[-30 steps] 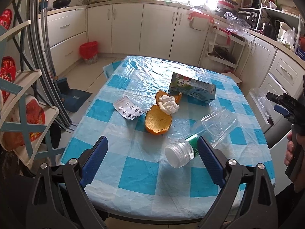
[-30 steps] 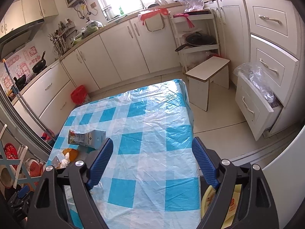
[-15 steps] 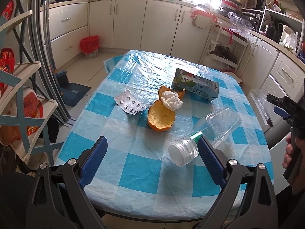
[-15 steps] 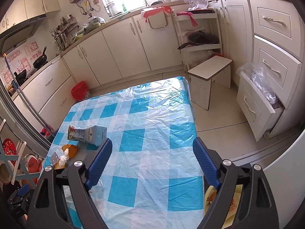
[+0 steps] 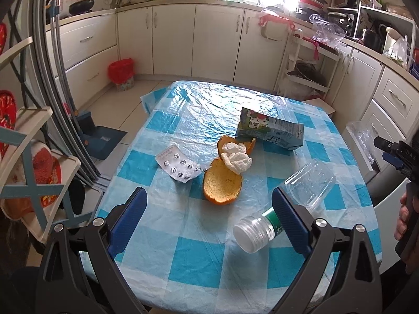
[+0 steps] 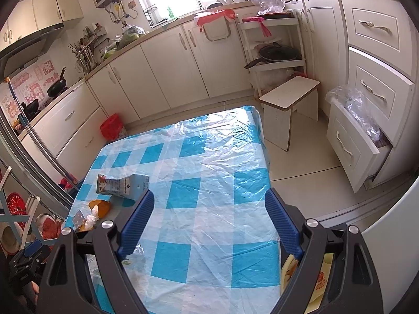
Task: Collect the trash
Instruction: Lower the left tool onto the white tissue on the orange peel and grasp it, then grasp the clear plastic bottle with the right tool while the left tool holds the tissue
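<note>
Left wrist view
Left gripper: I read it as released; the ribbed blue pads stand wide apart over the near part of the table, nothing between them.
Table: rounded top under a glossy, wrinkled plastic cloth in blue and white checks.
Bottle: clear, crumpled plastic, lying on its side; ridged translucent cap points toward me, green label band at the neck, partly behind my right-hand pad.
Orange peel: two cup-shaped halves, pale pithy insides up, mid-table.
Tissue: white crumpled wad resting on and between the peel halves.
Blister pack: flat silver foil sheet with round pockets, just left of the peel.
Carton: rectangular printed drink box on its side, beyond the peel, touching the far half.
Right gripper: seen from the side at the right edge, black body with blue tip, beyond the table's right side.

Right wrist view
Right gripper: also released; blue textured pads spread over checked cloth, holding nothing.
Carton: far left of the table, near that edge.
Peel, tissue, foil: bunched below the carton, small and partly hidden by my gripper frame.
Bin: red-lined, on the floor by the cream cabinets.
Stool: low, pale wood, off the table's far corner.
</note>
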A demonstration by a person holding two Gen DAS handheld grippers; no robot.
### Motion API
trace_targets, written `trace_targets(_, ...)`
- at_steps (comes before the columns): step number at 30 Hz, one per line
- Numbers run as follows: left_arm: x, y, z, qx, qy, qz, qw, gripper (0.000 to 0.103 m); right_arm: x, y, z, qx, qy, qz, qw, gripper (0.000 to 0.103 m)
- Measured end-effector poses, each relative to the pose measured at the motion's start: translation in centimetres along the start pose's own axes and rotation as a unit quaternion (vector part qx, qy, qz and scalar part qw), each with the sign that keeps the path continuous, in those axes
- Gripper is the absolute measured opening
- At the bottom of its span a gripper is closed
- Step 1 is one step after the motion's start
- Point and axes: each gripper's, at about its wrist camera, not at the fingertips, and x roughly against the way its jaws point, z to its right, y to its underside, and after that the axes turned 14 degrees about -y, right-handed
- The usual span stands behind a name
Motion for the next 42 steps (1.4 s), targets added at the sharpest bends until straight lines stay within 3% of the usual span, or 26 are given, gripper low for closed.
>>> trace_targets(6, -2.4, -2.1, 2.3, -0.036, 0.007, -0.005, 0.9993, 0.092, -0.1, 0.0, 0.3, -0.007, -0.009, -0.004, 1.0, 0.083)
trace_targets(13, -5.9, -4.0, 6.5, -0.112, -0.002, -0.017, 0.9936, 0.09, -0.1, -0.1, 0.4, -0.011, -0.013, -0.004, 1.0, 0.083)
trace_targets(15, -6.9, -4.3, 7.3, -0.129, -0.009, -0.026, 0.9913, 0.075, -0.2, -0.2, 0.6, -0.013, -0.014, -0.005, 1.0, 0.083)
trace_targets(19, -9.1, -4.8, 7.9, -0.137, -0.014, -0.055, 0.9889, 0.056, -0.2, -0.3, 0.7, -0.014, -0.016, -0.005, 1.0, 0.083)
trace_targets(24, -10.6, -4.5, 8.2, -0.146, -0.006, -0.078, 0.9862, 0.016, -0.5, -0.3, 0.6, -0.014, -0.018, -0.008, 1.0, 0.083)
trace_targets(29, -9.3, -4.8, 7.6, -0.137, 0.015, -0.063, 0.9885, 0.012, -1.0, -0.3, 0.5, -0.013, -0.018, -0.014, 1.0, 0.083)
trace_targets(36, -6.5, -6.4, 4.1, -0.072, 0.074, -0.051, 0.9933, 0.012, -1.7, -0.1, 0.1, -0.006, -0.017, -0.024, 1.0, 0.083)
trace_targets(42, -4.2, -7.5, 0.6, -0.026, 0.087, -0.028, 0.9955, 0.013, -2.9, 0.3, -1.3, 0.017, -0.024, -0.042, 0.999, 0.083)
